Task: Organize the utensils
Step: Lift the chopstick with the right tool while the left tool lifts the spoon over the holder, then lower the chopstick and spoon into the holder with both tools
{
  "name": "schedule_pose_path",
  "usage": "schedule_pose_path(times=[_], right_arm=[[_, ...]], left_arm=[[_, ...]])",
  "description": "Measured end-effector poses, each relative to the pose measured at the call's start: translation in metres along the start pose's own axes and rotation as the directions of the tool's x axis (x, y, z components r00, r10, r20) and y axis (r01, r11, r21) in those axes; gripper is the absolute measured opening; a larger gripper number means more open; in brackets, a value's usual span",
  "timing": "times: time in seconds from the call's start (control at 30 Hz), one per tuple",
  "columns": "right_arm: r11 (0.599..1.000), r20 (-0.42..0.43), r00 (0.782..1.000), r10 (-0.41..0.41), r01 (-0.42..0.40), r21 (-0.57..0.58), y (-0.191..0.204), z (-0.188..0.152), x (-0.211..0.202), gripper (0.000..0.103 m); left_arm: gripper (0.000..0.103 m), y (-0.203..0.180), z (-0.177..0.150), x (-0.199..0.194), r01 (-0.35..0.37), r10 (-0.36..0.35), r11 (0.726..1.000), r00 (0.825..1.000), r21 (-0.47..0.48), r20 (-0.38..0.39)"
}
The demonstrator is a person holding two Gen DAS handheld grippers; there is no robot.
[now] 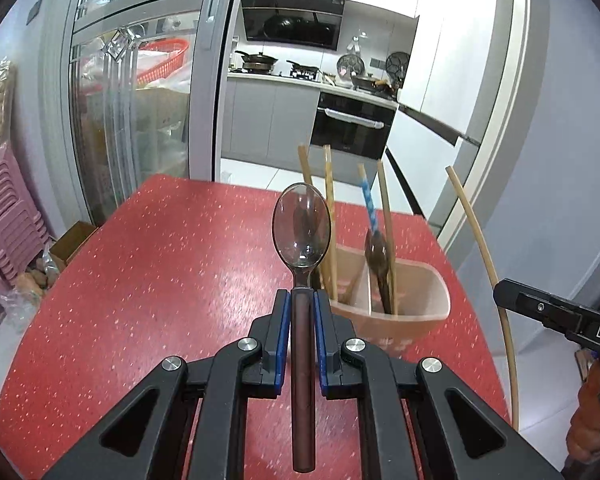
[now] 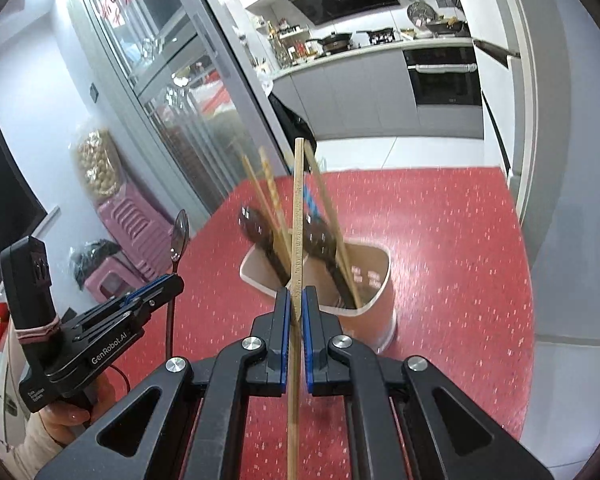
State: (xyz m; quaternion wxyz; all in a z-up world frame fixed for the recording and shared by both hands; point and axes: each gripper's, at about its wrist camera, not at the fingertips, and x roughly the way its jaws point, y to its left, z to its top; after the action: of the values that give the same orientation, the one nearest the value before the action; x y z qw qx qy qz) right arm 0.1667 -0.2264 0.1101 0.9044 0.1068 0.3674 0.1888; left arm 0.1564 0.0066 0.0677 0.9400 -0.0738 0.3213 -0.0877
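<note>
My left gripper (image 1: 302,294) is shut on a brown-handled spoon (image 1: 302,232) with a clear bowl, held upright just left of a pink two-compartment holder (image 1: 420,304). The holder stands on the red table (image 1: 160,260) and holds several chopsticks (image 1: 328,208) and a dark spoon (image 1: 376,256). My right gripper (image 2: 295,292) is shut on a single wooden chopstick (image 2: 298,208), held upright just in front of the holder (image 2: 374,292). The left gripper (image 2: 156,288) with its spoon (image 2: 179,236) shows at the left of the right wrist view. The chopstick (image 1: 484,248) also shows in the left wrist view.
Stacked pink stools (image 1: 8,216) and a cardboard box (image 1: 74,240) stand on the floor left of the table. A glass sliding door (image 1: 140,100) and a kitchen with an oven (image 1: 352,124) lie beyond the table's far edge.
</note>
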Motion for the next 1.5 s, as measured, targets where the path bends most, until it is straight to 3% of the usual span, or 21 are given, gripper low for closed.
schedule_pose_path(times=[0.5, 0.93, 1.23, 1.5], right_arm=[[0.999, 0.141, 0.990, -0.025, 0.031, -0.042, 0.000, 0.041, 0.018, 0.006], [0.997, 0.197, 0.980, -0.038, 0.050, -0.055, -0.011, 0.061, 0.051, 0.006], [0.989, 0.250, 0.965, -0.072, 0.101, -0.107, -0.012, 0.069, 0.073, 0.006], [0.971, 0.306, 0.943, -0.133, 0.185, -0.149, -0.012, 0.053, 0.096, 0.006]], left_arm=[[0.037, -0.012, 0.043, 0.026, 0.019, -0.016, 0.999, 0.995, -0.029, 0.103], [0.037, -0.019, 0.070, 0.062, 0.041, -0.035, 0.998, 0.989, -0.043, 0.145], [0.037, -0.029, 0.071, 0.089, 0.034, -0.028, 0.999, 0.987, -0.031, 0.159], [0.037, -0.034, 0.055, 0.104, 0.005, -0.005, 1.000, 0.982, 0.001, 0.191]])
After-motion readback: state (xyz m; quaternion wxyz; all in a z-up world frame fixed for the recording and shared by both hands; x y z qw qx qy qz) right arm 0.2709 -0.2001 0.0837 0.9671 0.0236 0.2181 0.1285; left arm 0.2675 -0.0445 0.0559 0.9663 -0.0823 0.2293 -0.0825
